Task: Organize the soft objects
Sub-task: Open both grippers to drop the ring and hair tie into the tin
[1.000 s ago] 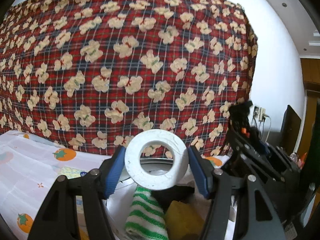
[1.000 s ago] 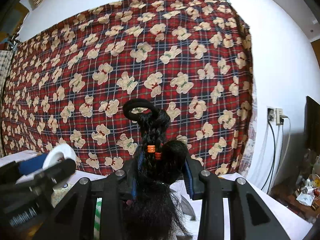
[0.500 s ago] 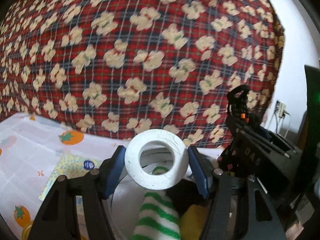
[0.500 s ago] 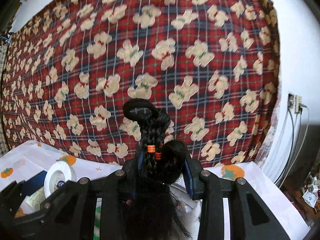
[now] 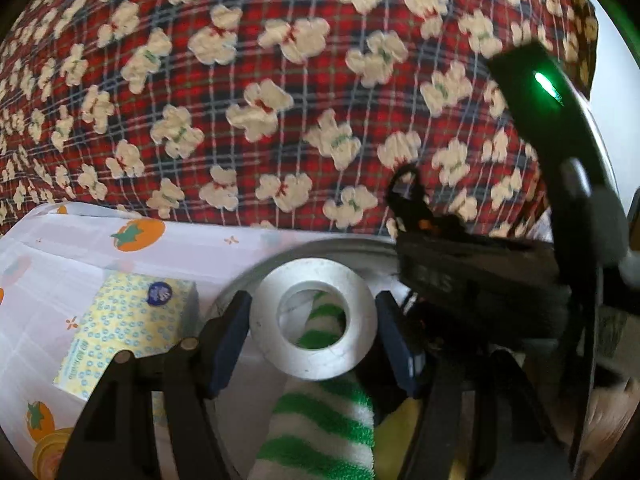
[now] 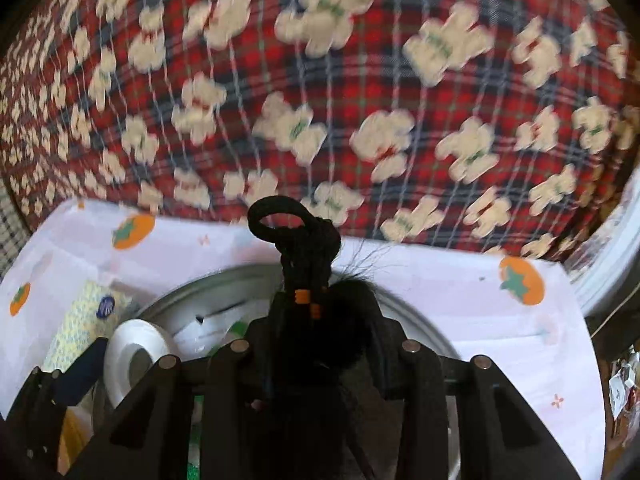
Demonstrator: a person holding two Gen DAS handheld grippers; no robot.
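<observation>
A white tape roll (image 5: 313, 323) is being gripped between the blue pads of the left gripper (image 5: 314, 332), over a round metal basin (image 5: 256, 268). A black braided hairpiece (image 6: 308, 280) is being clamped in the right gripper (image 6: 324, 332), above the same basin.

Judged from this, both items are being carried for dropping in. Each is best being lowered well inside the rim before release, one gripper at a time, so collisions are being avoided.

A green-striped cloth (image 5: 320, 428) and something yellow (image 5: 394, 440) are already being held in the basin. A yellow tissue pack (image 5: 124, 328) is lying just beside it.
</observation>
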